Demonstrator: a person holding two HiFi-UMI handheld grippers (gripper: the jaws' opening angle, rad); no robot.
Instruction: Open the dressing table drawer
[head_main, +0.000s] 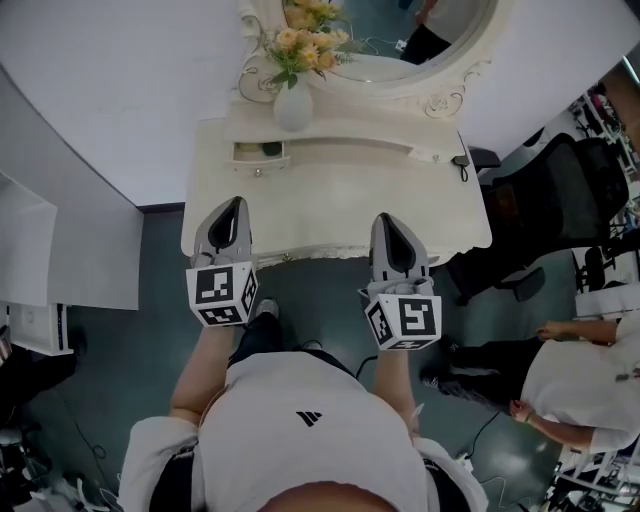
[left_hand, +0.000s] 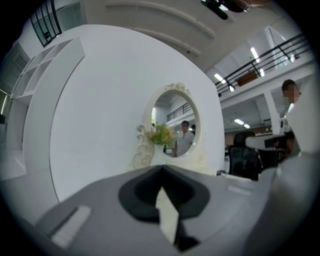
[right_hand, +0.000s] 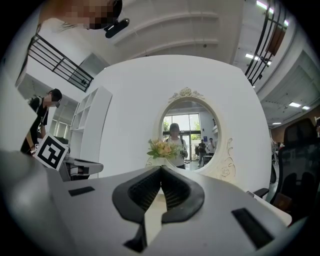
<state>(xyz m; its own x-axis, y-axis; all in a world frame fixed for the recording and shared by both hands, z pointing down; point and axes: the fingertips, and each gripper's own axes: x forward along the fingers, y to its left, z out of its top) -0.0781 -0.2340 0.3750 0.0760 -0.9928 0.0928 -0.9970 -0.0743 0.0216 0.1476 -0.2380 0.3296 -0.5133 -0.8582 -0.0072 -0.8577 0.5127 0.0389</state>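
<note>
Hovering over table front, both jaws shut

L gripper (head_main: 236, 203), R gripper (head_main: 386, 220): jaws together, empty, above dressing table (head_main: 330, 190) front edge. Small drawer (head_main: 260, 152) back-left, beside vase (head_main: 293, 105), looks pulled out; contents unclear. Table front face hidden. Chair (head_main: 560, 200) close right.

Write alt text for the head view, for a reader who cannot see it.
A person seen from above points the grey left tongs and grey right tongs, both shut and empty, at a cream ornate dressing table. A round white vase of yellow flowers stands before its oval mirror, and a small cream drawer at back left looks pulled out.
</note>
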